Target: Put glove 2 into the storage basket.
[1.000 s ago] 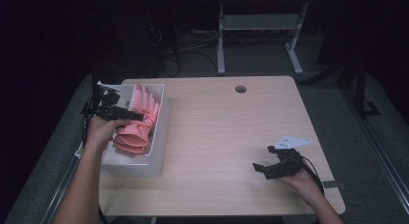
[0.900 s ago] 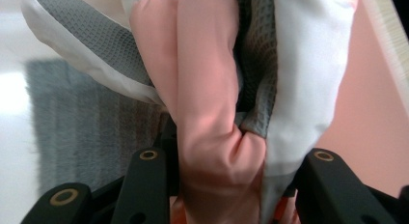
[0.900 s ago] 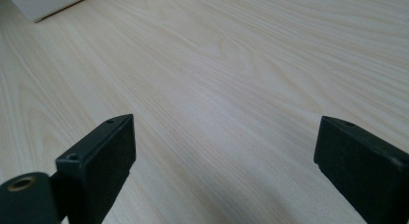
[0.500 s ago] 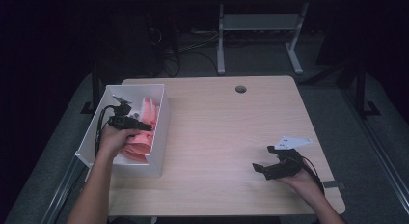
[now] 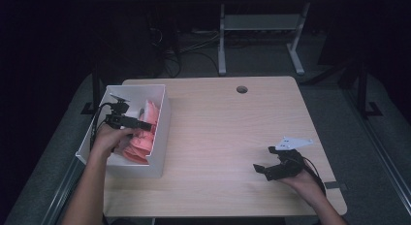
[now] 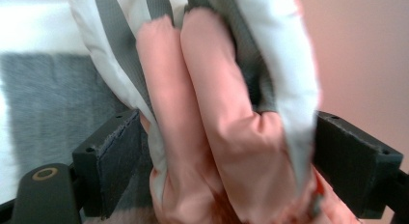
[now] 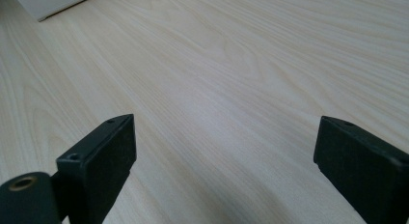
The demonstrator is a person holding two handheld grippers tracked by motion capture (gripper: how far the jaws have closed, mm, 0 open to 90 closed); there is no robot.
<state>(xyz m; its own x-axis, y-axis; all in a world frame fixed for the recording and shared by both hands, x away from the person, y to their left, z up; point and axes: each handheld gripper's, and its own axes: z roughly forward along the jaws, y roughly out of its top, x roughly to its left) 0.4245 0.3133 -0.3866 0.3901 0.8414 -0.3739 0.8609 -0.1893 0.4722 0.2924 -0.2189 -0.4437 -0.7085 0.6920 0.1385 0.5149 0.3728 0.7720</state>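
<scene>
Left claw (image 5: 145, 125) just spread, pink garment (image 6: 212, 137) loose between jaws; soft, light, slippery. Regrip a bunched fold at twelve o'clock.

Left claw (image 5: 145, 124) dropped into the white bin (image 5: 162, 137), jaws just opened. Pink garment (image 5: 140, 142) now lies lower inside, still between them.

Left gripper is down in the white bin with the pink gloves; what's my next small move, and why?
Probably lift the left gripper straight up out of the white bin. Its jaws have just been opening, and the pink glove sits between them in the left gripper view, already down inside the bin, so it looks released.
</scene>
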